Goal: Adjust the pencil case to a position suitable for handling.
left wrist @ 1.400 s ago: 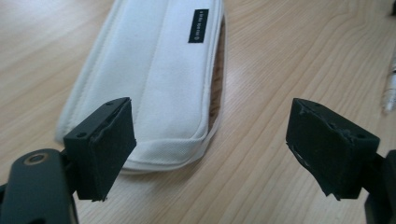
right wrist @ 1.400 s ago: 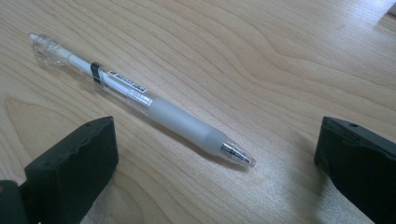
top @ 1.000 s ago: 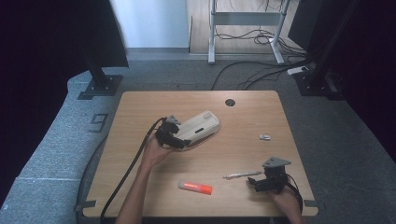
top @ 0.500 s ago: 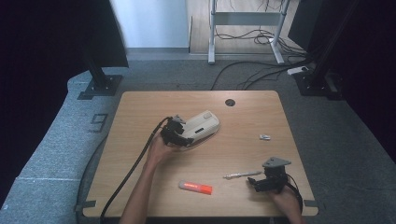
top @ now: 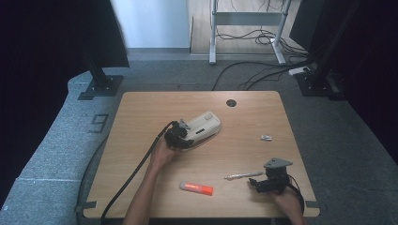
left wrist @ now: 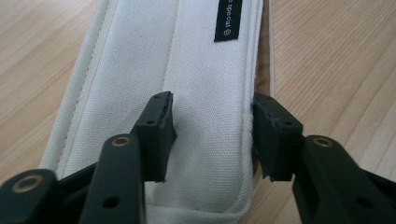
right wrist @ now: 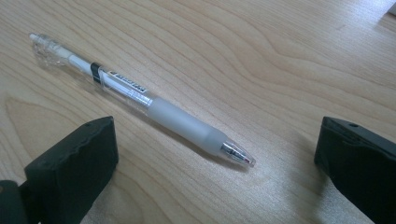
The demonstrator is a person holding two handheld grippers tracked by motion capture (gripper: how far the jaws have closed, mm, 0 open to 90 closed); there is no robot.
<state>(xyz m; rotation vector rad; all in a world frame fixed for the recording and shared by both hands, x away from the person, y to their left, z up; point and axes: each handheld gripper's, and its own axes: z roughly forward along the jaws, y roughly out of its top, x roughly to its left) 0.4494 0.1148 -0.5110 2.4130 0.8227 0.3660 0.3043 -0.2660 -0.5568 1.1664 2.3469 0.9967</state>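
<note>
The left gripper sits over the near end of a white fabric pouch, its 2 jaws part-open astride one edge strip of the cloth, not yet pinched. The right gripper rests low on the wooden table, jaws spread wide, a clear pen lying just ahead between them. An orange marker lies off to its left.

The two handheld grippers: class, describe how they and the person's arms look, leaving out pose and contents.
Both are black with two blocky ridged jaws. The left gripper trails a thick black cable off the wooden table's near edge. The right gripper carries a grey three-cornered plate. The forearms are bare, no sleeves visible.
</note>
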